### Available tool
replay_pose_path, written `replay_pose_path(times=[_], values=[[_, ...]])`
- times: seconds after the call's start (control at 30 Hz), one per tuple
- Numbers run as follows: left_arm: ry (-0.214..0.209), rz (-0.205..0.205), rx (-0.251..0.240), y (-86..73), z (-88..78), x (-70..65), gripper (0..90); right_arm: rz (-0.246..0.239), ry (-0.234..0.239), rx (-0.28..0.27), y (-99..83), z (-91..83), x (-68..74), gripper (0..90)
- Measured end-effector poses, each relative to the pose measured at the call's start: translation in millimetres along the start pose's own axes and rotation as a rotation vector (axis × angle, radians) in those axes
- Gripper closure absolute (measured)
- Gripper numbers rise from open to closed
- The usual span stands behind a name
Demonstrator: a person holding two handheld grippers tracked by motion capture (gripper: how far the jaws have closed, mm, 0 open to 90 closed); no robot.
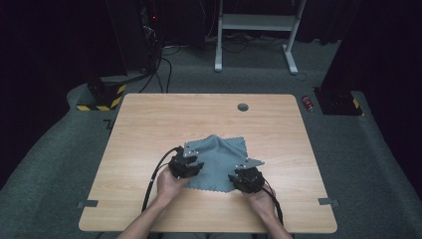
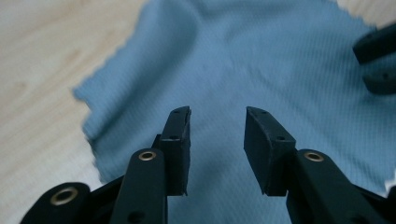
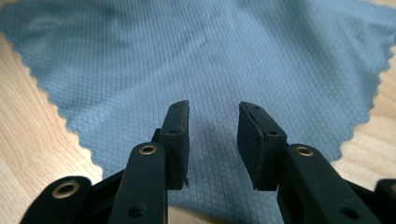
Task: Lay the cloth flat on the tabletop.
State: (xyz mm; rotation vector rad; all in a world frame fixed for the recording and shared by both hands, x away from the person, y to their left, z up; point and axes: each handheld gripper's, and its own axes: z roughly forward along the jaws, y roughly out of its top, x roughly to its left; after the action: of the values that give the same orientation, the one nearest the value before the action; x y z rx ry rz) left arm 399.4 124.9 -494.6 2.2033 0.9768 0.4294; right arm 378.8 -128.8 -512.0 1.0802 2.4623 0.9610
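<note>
- High view: one grey-blue cloth (image 1: 219, 162) lies on the near middle of the wooden table (image 1: 149, 124), mostly flat, with a raised fold running toward its far corner and zigzag-cut edges. The left gripper (image 1: 186, 167) sits at the cloth's near left edge and the right gripper (image 1: 246, 178) at its near right corner, each in one of the person's hands. One round grommet hole (image 1: 243, 107) sits in the table's far side, well apart from the cloth. On the floor beyond stand a white frame (image 1: 256, 30) and a small red can (image 1: 308, 103). Nothing lies on the cloth between the two grippers.
- Left gripper view: the cloth (image 2: 261, 60) fills most of the picture, with a soft ridge at its left and a scalloped edge against the table (image 2: 42, 84). The left gripper (image 2: 217, 121) has its two jaws parted with a clear gap, holding nothing; cloth lies beneath them. The right gripper's (image 2: 376, 60) dark tips show at the right edge.
- Right gripper view: the cloth (image 3: 210, 51) shows a fine diamond weave and lies flat. The right gripper (image 3: 214, 116) stands partly open over the cloth's near edge, gripping nothing.
</note>
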Motion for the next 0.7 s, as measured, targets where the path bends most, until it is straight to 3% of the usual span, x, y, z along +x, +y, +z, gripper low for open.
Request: replay_pose_path(times=[0.13,0.17,0.33,0.37,0.53,0.7], values=[[-0.012,-0.010,0.028,-8.8,3.0,0.8,62.1,-0.032,-0.008,0.015,-2.5,-1.1,3.0,63.5],[-0.035,-0.027,0.066,-14.8,6.4,0.5,61.0,-0.035,-0.008,0.016,-3.8,-2.3,3.7,63.5],[-0.034,0.001,0.049,-22.3,1.6,-6.3,55.9,-0.050,-0.005,-0.001,-12.2,-7.8,6.7,63.4],[-0.029,0.004,0.025,-29.3,-2.3,-12.6,55.9,-0.051,-0.003,-0.003,-14.4,-9.6,8.0,63.5],[-0.036,0.010,0.007,-42.7,-13.4,-26.0,55.7,-0.068,0.018,0.000,-22.4,-17.2,12.8,63.4],[-0.029,0.013,0.013,-48.7,-20.6,-34.3,55.1,-0.085,0.035,0.011,-25.6,-21.6,15.9,63.4]])
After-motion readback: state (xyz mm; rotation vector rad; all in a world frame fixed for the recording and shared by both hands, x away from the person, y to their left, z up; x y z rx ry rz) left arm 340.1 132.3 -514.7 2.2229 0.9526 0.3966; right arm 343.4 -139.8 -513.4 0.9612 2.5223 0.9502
